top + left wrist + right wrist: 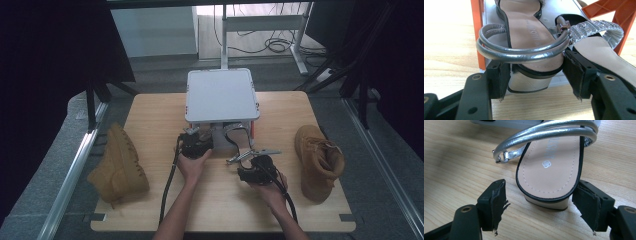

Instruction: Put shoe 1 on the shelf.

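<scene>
A silver strappy sandal (529, 32) lies on the lower level of a small grey rack (221, 95), heel toward me. My left gripper (536, 72) has its pads against both sides of that heel. The hand holding it is at the rack's front edge in the high view, left gripper (196, 140). A second silver sandal (551, 165) lies on the wooden table with its heel between the jaws of my right gripper (539, 200). These jaws stand open, with a clear gap at the left pad. From above, this sandal (240, 145) sticks out from under the rack toward the right gripper (248, 161).
A tan boot (119, 167) lies at the table's left edge and another tan boot (320, 160) at the right. Orange posts (477, 30) hold up the rack's top plate. Bare table (220, 200) lies in front of the hands.
</scene>
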Action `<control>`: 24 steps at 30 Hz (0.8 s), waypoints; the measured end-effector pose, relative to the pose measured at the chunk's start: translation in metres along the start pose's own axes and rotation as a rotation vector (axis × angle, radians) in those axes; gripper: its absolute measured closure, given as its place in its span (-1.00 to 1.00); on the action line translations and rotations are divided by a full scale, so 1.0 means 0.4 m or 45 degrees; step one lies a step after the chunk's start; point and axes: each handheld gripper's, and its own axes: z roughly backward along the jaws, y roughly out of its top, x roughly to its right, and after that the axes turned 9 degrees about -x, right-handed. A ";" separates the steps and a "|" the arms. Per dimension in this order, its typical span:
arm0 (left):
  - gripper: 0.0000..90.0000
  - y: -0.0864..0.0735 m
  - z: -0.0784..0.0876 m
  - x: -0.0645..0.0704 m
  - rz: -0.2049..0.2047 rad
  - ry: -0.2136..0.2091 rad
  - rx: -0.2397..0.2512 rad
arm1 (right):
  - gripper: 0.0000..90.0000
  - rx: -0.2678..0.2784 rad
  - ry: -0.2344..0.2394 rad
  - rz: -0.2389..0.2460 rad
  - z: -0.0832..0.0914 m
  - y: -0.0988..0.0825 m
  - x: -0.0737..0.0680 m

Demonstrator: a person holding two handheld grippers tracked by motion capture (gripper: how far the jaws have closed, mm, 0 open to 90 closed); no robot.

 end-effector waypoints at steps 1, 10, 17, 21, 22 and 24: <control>-0.12 -0.001 -0.001 0.001 0.002 0.004 0.004 | -0.39 0.001 0.002 0.000 0.001 0.000 0.000; -0.12 0.000 -0.006 -0.001 0.035 0.004 0.019 | -0.39 0.000 0.014 0.005 0.004 -0.005 0.001; -0.12 -0.001 -0.005 -0.006 0.028 -0.006 0.015 | -0.38 -0.004 -0.002 0.019 -0.003 -0.007 0.001; -0.11 -0.001 -0.006 0.001 0.022 0.014 0.018 | -0.29 0.018 -0.017 0.006 -0.010 -0.004 0.004; -0.12 0.000 -0.005 0.001 0.024 0.013 0.013 | -0.23 0.031 -0.019 -0.004 -0.010 -0.003 0.006; -0.11 0.001 -0.005 -0.001 0.027 0.004 0.006 | -0.17 0.058 -0.018 -0.026 -0.007 -0.002 0.010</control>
